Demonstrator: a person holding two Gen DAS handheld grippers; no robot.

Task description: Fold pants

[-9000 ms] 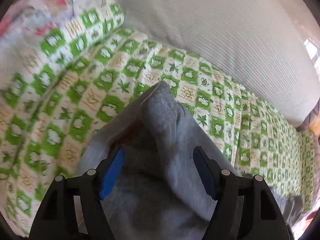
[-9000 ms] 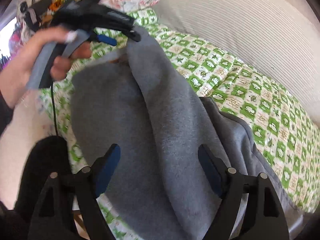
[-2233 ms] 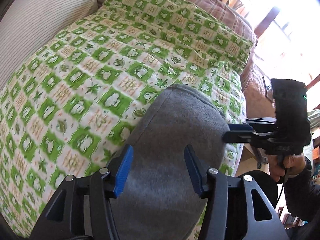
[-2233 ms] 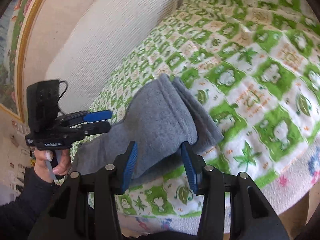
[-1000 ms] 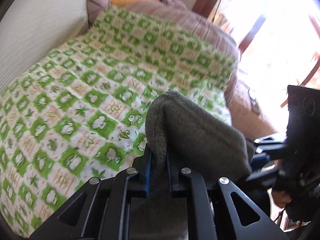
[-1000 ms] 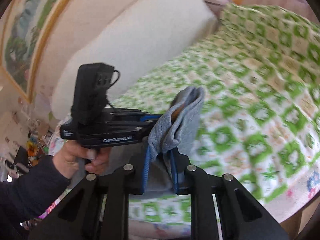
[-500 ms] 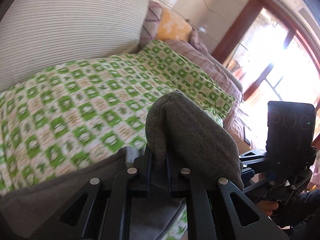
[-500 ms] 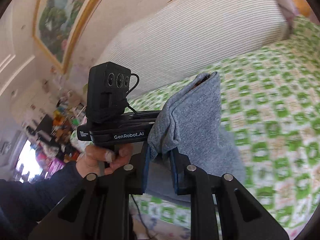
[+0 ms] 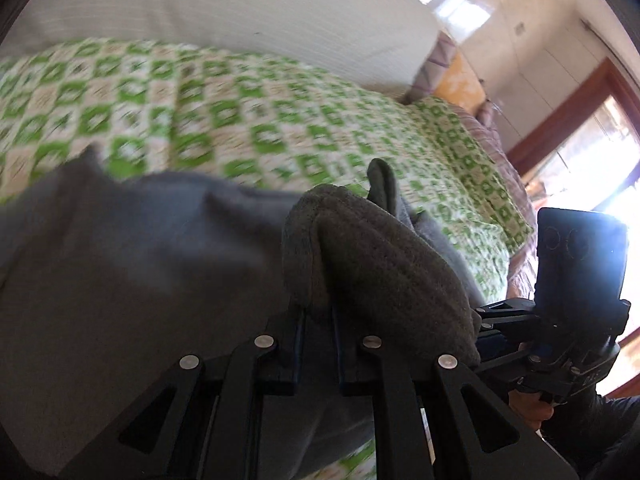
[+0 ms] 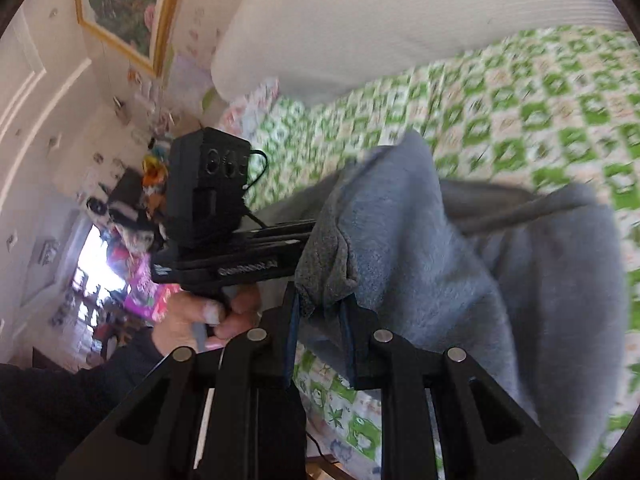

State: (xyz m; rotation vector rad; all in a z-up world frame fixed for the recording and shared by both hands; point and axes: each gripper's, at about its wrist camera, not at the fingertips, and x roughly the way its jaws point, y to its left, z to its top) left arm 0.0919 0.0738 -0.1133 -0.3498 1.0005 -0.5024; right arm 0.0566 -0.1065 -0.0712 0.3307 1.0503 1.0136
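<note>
Left gripper (image 9: pixel 318 316), angled downward, jaws nearly closed on a bunched fold of the soft grey fleece pants (image 9: pixel 168 264). Right gripper (image 10: pixel 320 312), also tilted down, clamps another thick edge of them. The garment drapes between both over the green-and-cream patterned bedspread (image 9: pixel 248 120). White ribbed cushion (image 10: pixel 400 20) behind; framed painting (image 10: pixel 124 4) on the wall.

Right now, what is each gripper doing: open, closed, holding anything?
Left gripper: closed on a bunched edge of the grey pants.
Right gripper: closed on another edge of the grey pants.
</note>
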